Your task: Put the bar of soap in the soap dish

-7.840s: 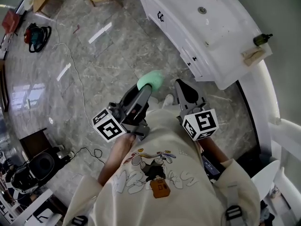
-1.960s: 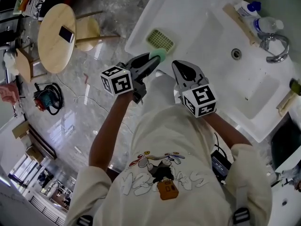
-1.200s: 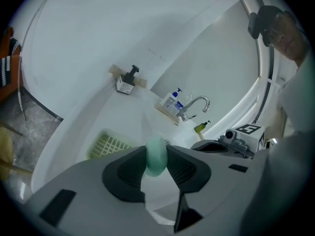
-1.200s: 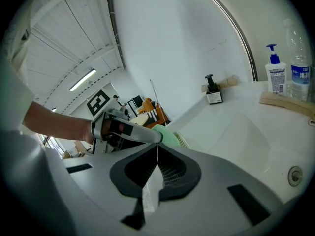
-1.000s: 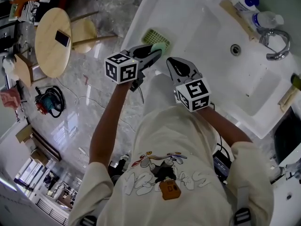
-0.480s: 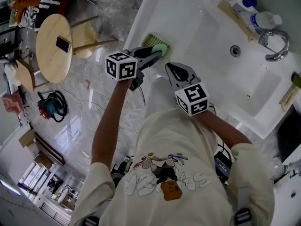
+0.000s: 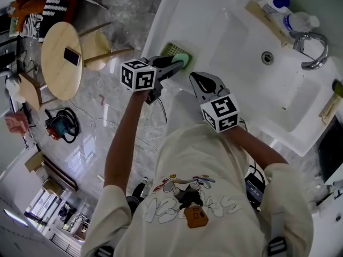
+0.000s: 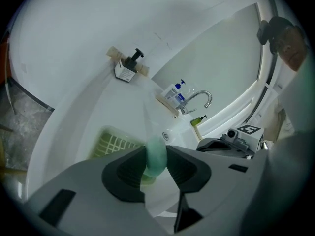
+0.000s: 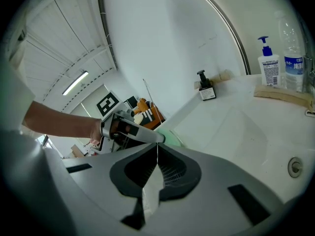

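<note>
A pale green bar of soap (image 7: 182, 59) (image 8: 155, 156) is pinched between the jaws of my left gripper (image 7: 178, 63) (image 8: 156, 162), which is shut on it. The soap hangs just over the near edge of the green slatted soap dish (image 7: 172, 50) (image 8: 116, 142), which lies on the white counter at the sink's left end. Whether soap and dish touch I cannot tell. My right gripper (image 7: 204, 82) (image 9: 156, 151) hovers over the counter's front edge to the right, jaws shut on nothing. In the right gripper view the left gripper (image 9: 161, 140) with the soap (image 9: 171, 137) shows beyond its tips.
The white basin (image 7: 278, 98) with drain (image 7: 267, 58) and chrome tap (image 7: 313, 46) lies to the right. Bottles (image 7: 289, 15) stand on a wooden tray behind it; a dark pump bottle (image 8: 131, 64) at the counter's far end. A round wooden table (image 7: 60, 58) stands on the marble floor to the left.
Over the earlier frames I walked from the open floor up to the sink. In the last second the left gripper carried the soap slightly forward to the dish's edge; the right gripper barely moved.
</note>
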Tool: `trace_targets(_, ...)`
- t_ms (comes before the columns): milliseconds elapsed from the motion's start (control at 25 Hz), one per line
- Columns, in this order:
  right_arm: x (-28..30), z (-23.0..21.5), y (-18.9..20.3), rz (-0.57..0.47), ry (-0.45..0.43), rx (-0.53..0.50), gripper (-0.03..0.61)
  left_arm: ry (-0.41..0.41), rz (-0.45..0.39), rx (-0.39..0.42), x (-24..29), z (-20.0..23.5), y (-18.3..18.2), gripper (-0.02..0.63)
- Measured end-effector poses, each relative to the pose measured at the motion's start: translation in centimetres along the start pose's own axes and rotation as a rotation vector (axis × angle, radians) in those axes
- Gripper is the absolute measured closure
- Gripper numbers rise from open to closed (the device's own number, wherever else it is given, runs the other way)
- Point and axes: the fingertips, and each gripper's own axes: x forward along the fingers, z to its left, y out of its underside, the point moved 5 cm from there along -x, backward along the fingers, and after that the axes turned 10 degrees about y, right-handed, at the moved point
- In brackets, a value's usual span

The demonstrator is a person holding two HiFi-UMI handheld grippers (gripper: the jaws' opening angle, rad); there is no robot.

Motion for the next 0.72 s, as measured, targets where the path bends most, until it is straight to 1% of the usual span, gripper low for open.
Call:
trace_targets(200, 0.3, -0.3, -0.3, -0.008, 0.001, 0.004, 0.571, -0.061, -0.018, 0.028, -0.4, 0.8, -0.8, 0.479)
trace_targets(400, 0.2, -0.4, -0.4, -0.012, 0.000, 0.004, 0.571, -0.119, -0.029, 0.039, -1.3, 1.6, -1.2, 0.479)
trace_targets(600, 0.1, -0.8, -0.5, -0.009, 0.008, 0.005, 0.571, -0.168, -0.055, 0.026, -2.0, 2.2, -1.2, 0.479)
trace_targets(720, 0.1, -1.1, -0.5, -0.012, 0.013, 0.005, 0.571, -0.203, -0.059, 0.042, -2.2, 2.4, -1.2, 0.479)
